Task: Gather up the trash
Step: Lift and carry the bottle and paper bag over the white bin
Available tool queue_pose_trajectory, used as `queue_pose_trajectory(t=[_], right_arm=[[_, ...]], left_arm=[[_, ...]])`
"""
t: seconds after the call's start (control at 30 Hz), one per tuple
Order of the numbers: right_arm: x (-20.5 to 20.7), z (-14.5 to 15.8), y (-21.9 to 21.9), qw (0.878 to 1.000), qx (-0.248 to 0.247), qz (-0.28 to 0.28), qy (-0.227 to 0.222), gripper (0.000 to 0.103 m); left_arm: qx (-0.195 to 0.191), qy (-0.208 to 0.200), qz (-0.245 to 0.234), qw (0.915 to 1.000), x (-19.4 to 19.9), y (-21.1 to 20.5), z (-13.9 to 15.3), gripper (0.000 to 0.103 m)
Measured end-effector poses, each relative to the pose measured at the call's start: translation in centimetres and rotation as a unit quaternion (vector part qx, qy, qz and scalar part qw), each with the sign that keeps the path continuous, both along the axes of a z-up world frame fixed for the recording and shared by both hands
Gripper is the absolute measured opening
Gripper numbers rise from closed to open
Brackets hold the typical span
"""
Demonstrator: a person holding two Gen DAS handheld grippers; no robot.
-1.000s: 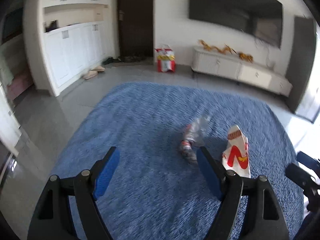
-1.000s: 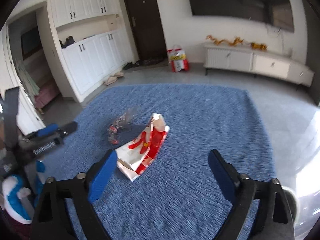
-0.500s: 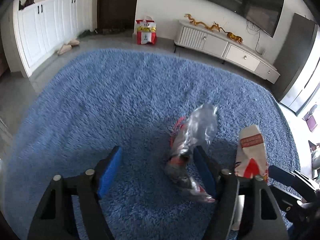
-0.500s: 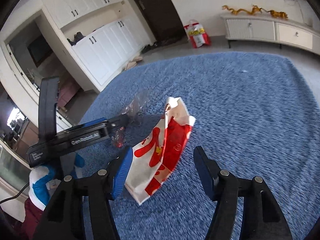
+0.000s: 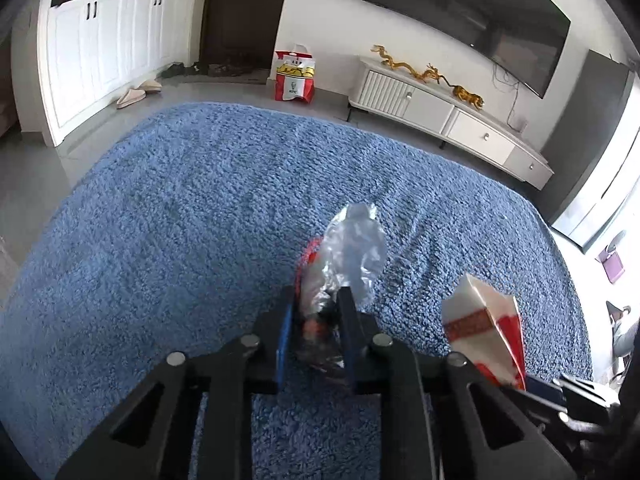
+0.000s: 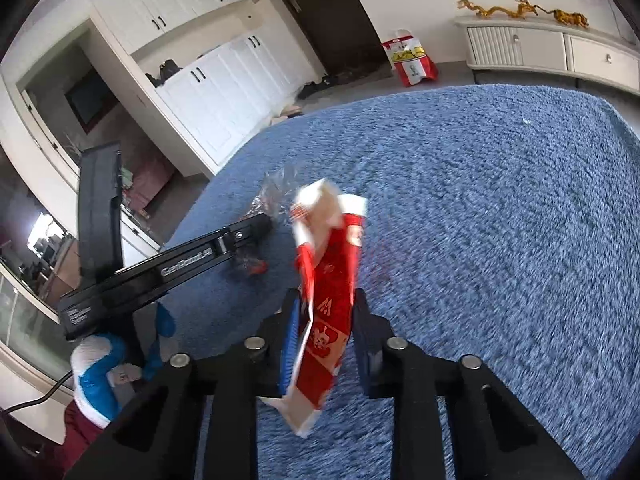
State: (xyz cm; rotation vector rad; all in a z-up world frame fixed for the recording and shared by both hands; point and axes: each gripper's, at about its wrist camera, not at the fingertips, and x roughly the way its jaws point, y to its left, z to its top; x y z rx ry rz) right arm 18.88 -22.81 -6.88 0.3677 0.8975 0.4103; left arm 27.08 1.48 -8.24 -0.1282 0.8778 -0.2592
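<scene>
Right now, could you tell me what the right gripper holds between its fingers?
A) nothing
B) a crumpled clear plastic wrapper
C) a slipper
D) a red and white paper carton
D: the right gripper is shut on the red and white paper carton, above the blue rug.

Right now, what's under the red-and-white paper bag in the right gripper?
Blue rug beneath the red-and-white paper bag, pinched by the right gripper. The patch directly behind the bag is hidden.

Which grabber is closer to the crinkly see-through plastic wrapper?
Left. The left gripper is shut on the clear plastic wrapper. The right gripper is off to its right, shut on the red-and-white paper box.
</scene>
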Motion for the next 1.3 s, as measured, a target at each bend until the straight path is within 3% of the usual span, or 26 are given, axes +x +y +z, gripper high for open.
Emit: queue_pose_trajectory(t=[0.2, 0.63, 0.77, 0.83, 0.9, 1.17, 1.3], right_arm=[[-3.4, 1.5, -0.1, 1.0, 0.0, -0.001, -0.012, 0.022], [-10.6, 7.1, -1.7, 0.997, -0.001, -0.028, -0.067, 0.022], [-13.0, 8.3, -2.7, 0.995, 0.005, -0.04, -0.088, 0.022], [-13.7, 8.6, -3.7, 0.994, 0.011, -0.049, -0.093, 0.022], [-14.2, 8.6, -4.7, 0.994, 0.015, -0.06, -0.094, 0.022], [-13.7, 8.0, -8.5, 0.991, -0.003, -0.1, -0.093, 0.022], [-12.6, 7.2, -9.9, 0.989, -0.011, -0.116, -0.086, 0.022]], left_arm=[[-0.018, -0.005, 0.012, 0.9998, -3.0, 0.9, 1.7, 0.019], [-0.039, -0.075, 0.031, 0.9959, -11.9, 3.1, 8.5, 0.019], [-0.041, -0.078, 0.036, 0.9955, -12.8, 3.1, 9.4, 0.02], [-0.043, -0.068, 0.041, 0.9959, -12.6, 3.0, 9.2, 0.028], [-0.04, -0.06, 0.045, 0.9964, -12.2, 2.6, 8.4, 0.052], [0.016, -0.028, 0.042, 0.9986, -5.7, -0.9, 4.6, 0.053], [0.037, -0.003, 0.055, 0.9978, -1.6, -1.9, 2.1, 0.048]])
